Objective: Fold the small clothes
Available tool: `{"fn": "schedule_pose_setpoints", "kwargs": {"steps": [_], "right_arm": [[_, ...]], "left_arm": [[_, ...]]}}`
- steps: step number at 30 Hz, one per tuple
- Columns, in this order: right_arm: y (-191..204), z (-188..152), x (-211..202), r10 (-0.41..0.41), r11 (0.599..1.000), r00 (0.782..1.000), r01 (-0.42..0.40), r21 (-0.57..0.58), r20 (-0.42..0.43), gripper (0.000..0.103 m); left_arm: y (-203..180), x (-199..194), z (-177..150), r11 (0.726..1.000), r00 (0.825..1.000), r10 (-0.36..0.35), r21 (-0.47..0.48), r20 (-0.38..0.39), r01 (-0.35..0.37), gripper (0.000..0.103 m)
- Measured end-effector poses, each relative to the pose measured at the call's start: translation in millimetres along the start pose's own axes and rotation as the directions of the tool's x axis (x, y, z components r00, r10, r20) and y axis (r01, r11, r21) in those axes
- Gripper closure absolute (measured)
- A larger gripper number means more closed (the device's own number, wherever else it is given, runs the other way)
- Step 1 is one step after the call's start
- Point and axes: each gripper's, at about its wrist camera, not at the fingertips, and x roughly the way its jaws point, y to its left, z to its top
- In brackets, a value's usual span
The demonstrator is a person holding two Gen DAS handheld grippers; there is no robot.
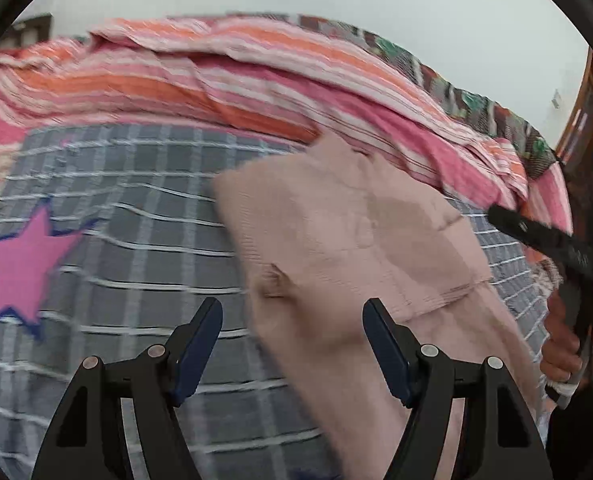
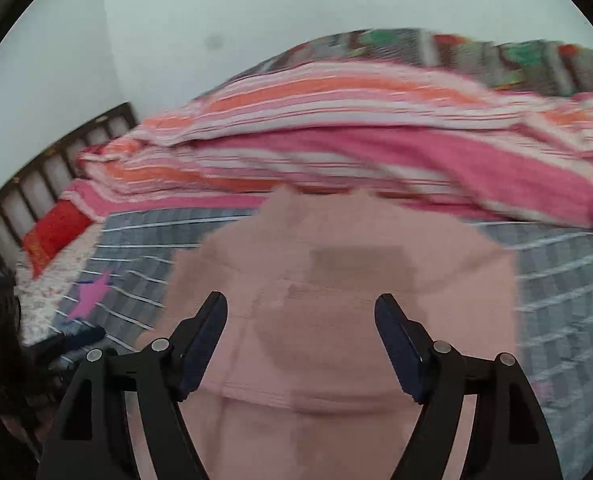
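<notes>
While both grippers hang over the bed with nothing in them, the pink garment (image 1: 348, 236) lies flat on the grey checked bedspread (image 1: 136, 208), with one layer already doubled over the rest, so I'd say we're between folds, not at the start. The left gripper (image 1: 292, 344) has its jaws spread wide, hovering over the garment's near left edge; the cloth shows between the fingers from this angle but neither pad is pressing on it, far as I can tell. The right gripper (image 2: 300, 344) is just as wide, sitting straight above the middle of the garment (image 2: 336, 280), and it's empty too. You can spot its black frame at the right edge of the left camera's view, with the person's hand (image 1: 562, 344) wrapped around the handle. Behind the garment there's a heap of pink and orange striped blanket (image 1: 256, 80), touching or nearly touching its far edge. Hard to call with the blur. My guess for the next move: each gripper needs to drop onto an edge or corner, pinch all the layers together, then carry that side across so the fold stays square. Grabbing only the top layer would undo the fold that's already there.
</notes>
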Motion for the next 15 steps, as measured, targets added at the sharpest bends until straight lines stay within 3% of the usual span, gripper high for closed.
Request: {"fn": "schedule_pose_setpoints", "kwargs": {"steps": [5, 11, 13, 15], "right_arm": [[-58, -28, -22, -0.176, 0.984, 0.984, 0.177, 0.013, -0.030, 0.028], [-100, -60, -19, -0.192, 0.975, 0.977, 0.201, 0.097, -0.092, 0.028], [-104, -62, -14, -0.185, 0.975, 0.978, 0.196, 0.109, -0.099, 0.028], [-102, -61, -11, -0.181, 0.976, 0.979, 0.190, 0.103, -0.093, 0.028]], "left_arm": [[-5, 35, 2, 0.995, 0.995, -0.065, -0.077, -0.078, 0.059, 0.034], [4, 57, -4, 0.989, 0.993, -0.061, -0.138, -0.106, 0.046, 0.055], [5, 58, -4, 0.988, 0.994, -0.048, -0.151, -0.101, 0.033, 0.065], [-1, 56, -2, 0.991, 0.993, -0.055, -0.130, -0.106, 0.041, 0.096]]}}
